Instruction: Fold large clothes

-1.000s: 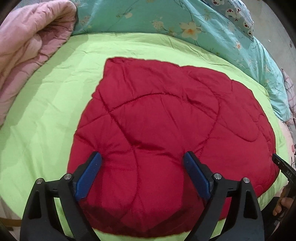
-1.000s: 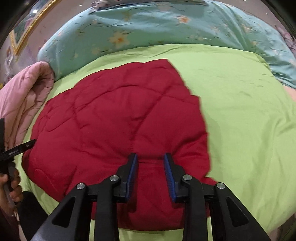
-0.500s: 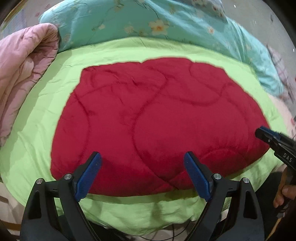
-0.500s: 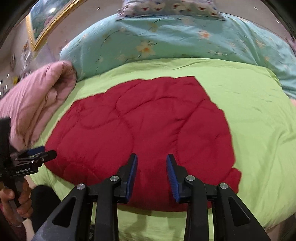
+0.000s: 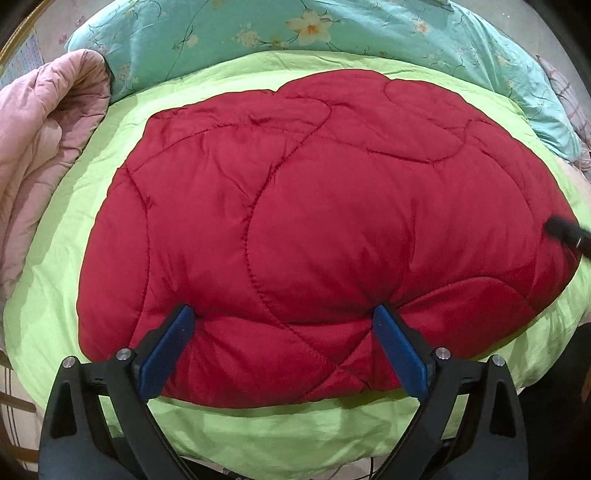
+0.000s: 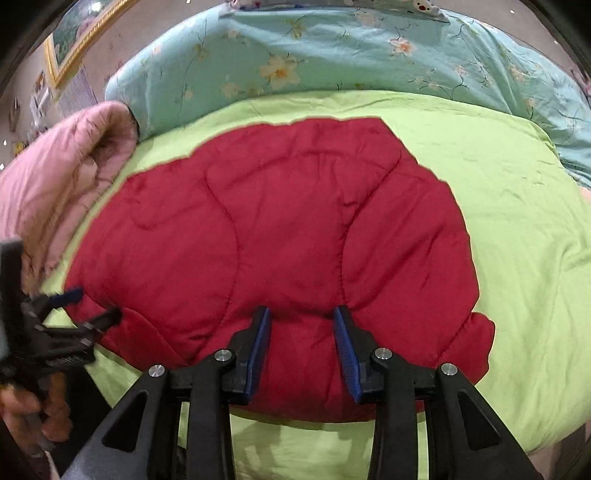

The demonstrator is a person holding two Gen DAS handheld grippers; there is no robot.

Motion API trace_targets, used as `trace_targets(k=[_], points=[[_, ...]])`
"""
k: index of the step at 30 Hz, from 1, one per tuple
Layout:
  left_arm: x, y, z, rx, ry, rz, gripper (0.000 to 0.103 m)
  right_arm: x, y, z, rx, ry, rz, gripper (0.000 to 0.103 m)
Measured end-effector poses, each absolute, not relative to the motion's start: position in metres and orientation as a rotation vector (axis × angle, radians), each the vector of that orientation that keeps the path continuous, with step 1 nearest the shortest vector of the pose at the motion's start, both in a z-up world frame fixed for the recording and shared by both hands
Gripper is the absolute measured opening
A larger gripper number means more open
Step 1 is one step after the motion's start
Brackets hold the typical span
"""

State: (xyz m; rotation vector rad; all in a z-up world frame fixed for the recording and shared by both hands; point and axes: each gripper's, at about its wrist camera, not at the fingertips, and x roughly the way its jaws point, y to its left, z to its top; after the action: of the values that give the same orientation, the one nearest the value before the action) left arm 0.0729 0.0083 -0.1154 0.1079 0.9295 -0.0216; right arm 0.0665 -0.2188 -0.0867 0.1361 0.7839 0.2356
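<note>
A red quilted garment (image 5: pixel 314 229) lies folded and puffy on a lime-green bedcover (image 5: pixel 74 229); it also shows in the right wrist view (image 6: pixel 280 251). My left gripper (image 5: pixel 282 314) is wide open and empty, its blue pads just over the garment's near edge. My right gripper (image 6: pixel 301 314) is partly open and empty, over the near edge of the garment. The right gripper's tip (image 5: pixel 565 232) shows blurred at the garment's right side in the left wrist view. The left gripper (image 6: pixel 77 306) shows at the garment's left edge in the right wrist view, held by a hand.
A pink quilt (image 5: pixel 40 147) is bundled at the left of the bed. A teal floral duvet (image 5: pixel 295 33) lies along the far side. The lime-green bedcover (image 6: pixel 517 240) stretches to the right of the garment. The bed's near edge drops off below the grippers.
Both grippers have pulled back and up from the garment toward the near edge of the bed. The garment now lies whole in view. The right gripper's jaws have opened wider.
</note>
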Motion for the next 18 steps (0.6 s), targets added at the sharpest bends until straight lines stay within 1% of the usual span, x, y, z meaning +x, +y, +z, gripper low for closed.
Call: trace_targets(k=[4, 7, 10, 13, 17, 18], points=[[0.074, 0.006, -0.118, 0.103, 0.937, -0.024, 0.101, 0.092, -0.228, -0.072, 0.113, 0.763, 0.169, 0.037], [0.075, 0.004, -0.12, 0.106, 0.937, -0.028, 0.103, 0.123, -0.24, -0.087, 0.125, 0.816, 0.136, 0.037], [0.079, 0.006, -0.121, 0.106, 0.94, -0.038, 0.103, 0.139, -0.245, -0.102, 0.107, 0.826, 0.118, 0.037], [0.084, 0.008, -0.121, 0.102, 0.948, -0.049, 0.103, 0.144, -0.248, -0.109, 0.131, 0.815, 0.115, 0.037], [0.076, 0.01, -0.115, 0.094, 0.941, -0.067, 0.103, 0.135, -0.247, -0.102, 0.162, 0.803, 0.106, 0.038], [0.073, 0.012, -0.114, 0.088, 0.941, -0.075, 0.103, 0.129, -0.247, -0.099, 0.178, 0.798, 0.113, 0.041]])
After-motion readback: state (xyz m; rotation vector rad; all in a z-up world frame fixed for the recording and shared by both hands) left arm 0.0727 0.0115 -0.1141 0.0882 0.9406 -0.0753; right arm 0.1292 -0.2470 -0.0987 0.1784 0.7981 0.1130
